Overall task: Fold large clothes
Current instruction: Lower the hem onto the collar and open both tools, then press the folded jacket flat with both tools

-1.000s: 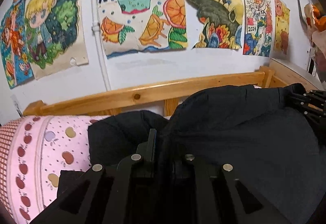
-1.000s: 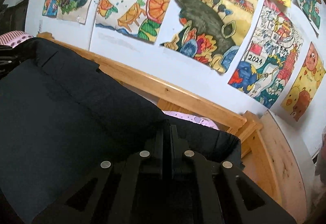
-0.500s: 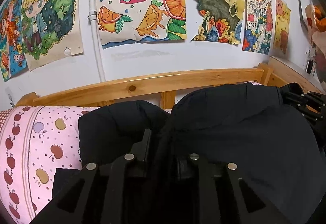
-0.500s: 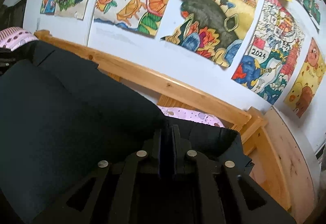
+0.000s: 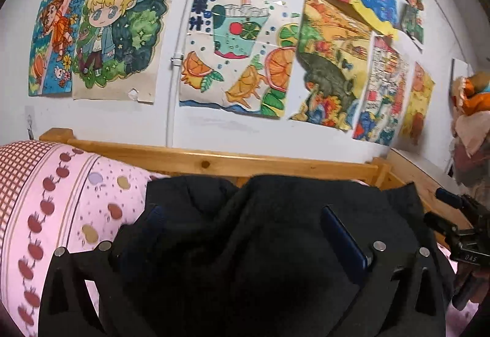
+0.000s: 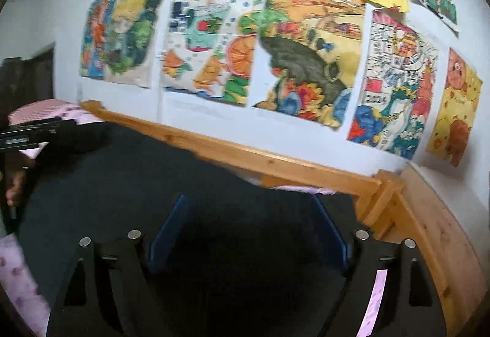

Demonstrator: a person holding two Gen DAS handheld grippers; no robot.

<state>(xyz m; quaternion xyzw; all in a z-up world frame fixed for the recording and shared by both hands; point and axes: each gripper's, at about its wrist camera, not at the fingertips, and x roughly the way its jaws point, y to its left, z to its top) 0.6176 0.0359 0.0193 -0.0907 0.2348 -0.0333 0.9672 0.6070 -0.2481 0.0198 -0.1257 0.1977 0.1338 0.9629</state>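
two hand-held grippers, left (image 5: 245,233) and right (image 6: 248,230), spread wide over one black garment (image 5: 275,214).

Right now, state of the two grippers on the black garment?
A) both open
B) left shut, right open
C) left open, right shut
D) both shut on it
A: in each wrist view the blue pads stand wide apart, left gripper and right gripper, with the black garment lying loose between them on the pink bedding.
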